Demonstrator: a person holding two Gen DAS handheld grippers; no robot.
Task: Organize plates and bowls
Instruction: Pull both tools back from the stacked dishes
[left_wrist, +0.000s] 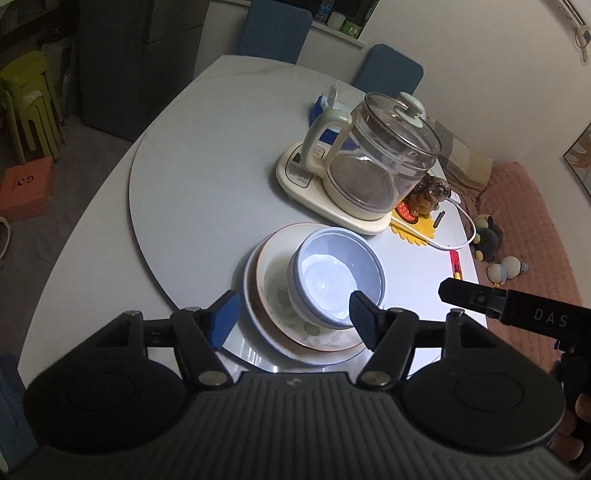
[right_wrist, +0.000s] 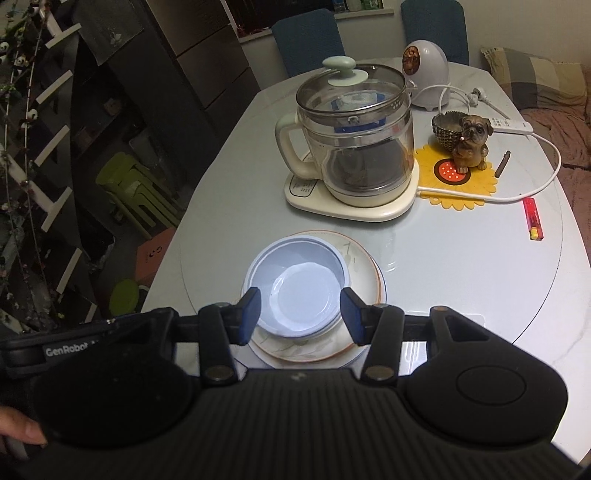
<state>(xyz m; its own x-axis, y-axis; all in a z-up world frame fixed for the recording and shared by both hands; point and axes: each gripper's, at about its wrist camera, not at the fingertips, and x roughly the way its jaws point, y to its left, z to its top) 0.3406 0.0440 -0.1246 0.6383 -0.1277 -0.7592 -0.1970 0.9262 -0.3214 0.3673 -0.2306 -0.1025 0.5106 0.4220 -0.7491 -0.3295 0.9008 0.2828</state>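
Note:
A pale blue bowl (left_wrist: 336, 277) sits inside a cream plate with a brown rim and a leaf pattern (left_wrist: 280, 314), which rests on a blue-rimmed plate beneath. The stack stands on the grey turntable near the table's front edge. The bowl (right_wrist: 299, 291) and cream plate (right_wrist: 362, 266) also show in the right wrist view. My left gripper (left_wrist: 293, 319) is open and empty, just in front of the stack. My right gripper (right_wrist: 301, 315) is open and empty, hovering over the bowl's near side. Part of the right gripper's body (left_wrist: 517, 306) shows in the left wrist view.
A glass kettle (right_wrist: 354, 140) on a cream base stands behind the stack. To its right are a dog figurine (right_wrist: 471, 144) on a yellow sunflower mat, a white cable (right_wrist: 535, 184), a red lighter (right_wrist: 532, 218) and a white appliance (right_wrist: 428, 70). Two blue chairs stand behind.

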